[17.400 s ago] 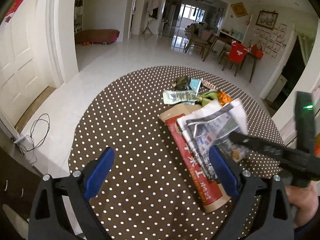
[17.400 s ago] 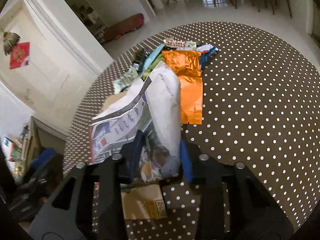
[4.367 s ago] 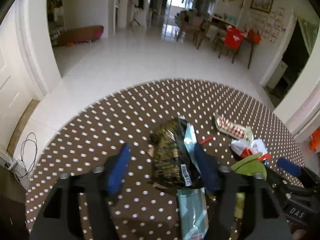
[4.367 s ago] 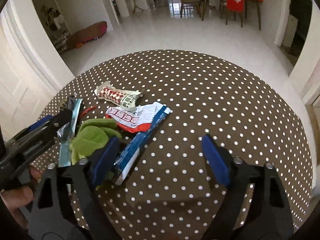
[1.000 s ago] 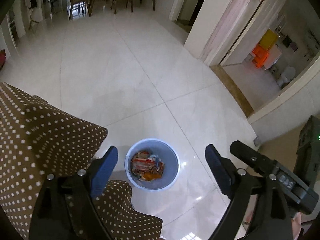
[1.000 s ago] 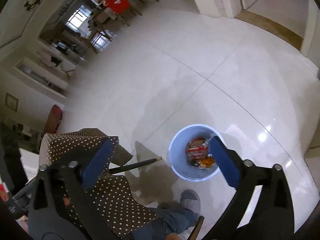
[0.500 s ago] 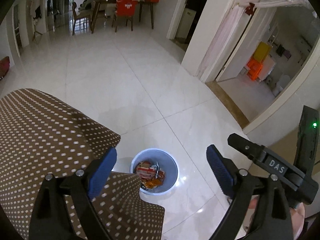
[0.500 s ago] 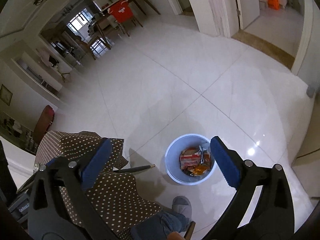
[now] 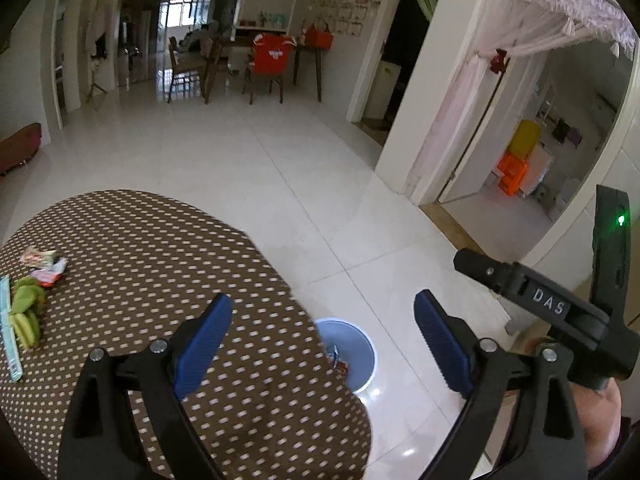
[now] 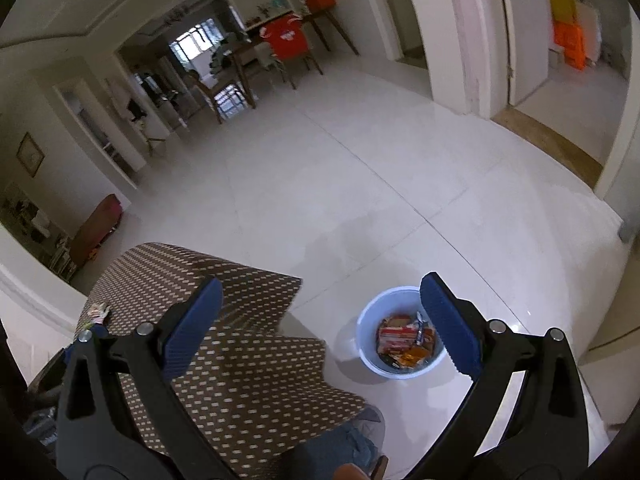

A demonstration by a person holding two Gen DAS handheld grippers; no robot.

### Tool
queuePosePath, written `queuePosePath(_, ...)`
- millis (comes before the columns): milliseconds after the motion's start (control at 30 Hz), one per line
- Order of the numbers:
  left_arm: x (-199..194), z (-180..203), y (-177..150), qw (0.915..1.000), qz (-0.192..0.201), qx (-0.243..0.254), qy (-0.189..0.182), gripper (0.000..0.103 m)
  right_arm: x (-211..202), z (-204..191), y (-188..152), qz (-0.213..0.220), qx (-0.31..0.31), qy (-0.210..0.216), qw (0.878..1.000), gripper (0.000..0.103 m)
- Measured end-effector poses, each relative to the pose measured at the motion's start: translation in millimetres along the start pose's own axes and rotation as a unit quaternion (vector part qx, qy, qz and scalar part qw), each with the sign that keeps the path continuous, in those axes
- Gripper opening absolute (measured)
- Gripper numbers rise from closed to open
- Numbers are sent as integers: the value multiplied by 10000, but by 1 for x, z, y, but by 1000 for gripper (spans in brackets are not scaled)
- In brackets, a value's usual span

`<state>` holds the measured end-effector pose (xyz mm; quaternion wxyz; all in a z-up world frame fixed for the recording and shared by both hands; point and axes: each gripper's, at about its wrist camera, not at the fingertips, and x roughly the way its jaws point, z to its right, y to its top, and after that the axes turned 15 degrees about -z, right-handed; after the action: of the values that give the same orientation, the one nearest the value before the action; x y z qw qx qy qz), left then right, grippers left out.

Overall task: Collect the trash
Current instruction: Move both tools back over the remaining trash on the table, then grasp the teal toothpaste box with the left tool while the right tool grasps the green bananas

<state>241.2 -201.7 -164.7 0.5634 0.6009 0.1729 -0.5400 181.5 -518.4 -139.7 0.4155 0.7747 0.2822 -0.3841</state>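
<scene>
The left tongs gape wide and hold nothing, one blue pad over the dotted surface, the other over the floor. The right tongs are spread just as wide and empty; their left pad hangs above the surface's draped edge and their right pad overlaps the rim of the bin. In the left view the right tongs' black body shows at the right edge, gripped by a hand.

The bin stands on the white floor just beside the surface's hanging cloth, with red and orange wrappers inside it.

Farther left on the surface lies the remaining trash: a green wrapper, a pale blue strip beside it, and a red-and-white packet just beyond.

Well beyond, a dining table with a red-covered chair stands by the far wall.
</scene>
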Motion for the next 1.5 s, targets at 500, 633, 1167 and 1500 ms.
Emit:
queuePosePath(500,-95,-101,-60,9883,986,-618,986,91,6,-150,-29,76,-1606,384,9862,97)
queuePosePath(633,-107,-137,-78,9859,932,-946,1021,91,23,-193,-39,-96,-1973,550,9788,97)
queuePosePath(1167,-110,-281,-138,9522,635,-2517,1608,91,115,-331,-91,-931,-3171,593,9420,97)
queuePosePath(1500,-92,-328,-143,9437,308,-2778,1769,91,186,-391,-115,-1454,-3673,617,9166,82)
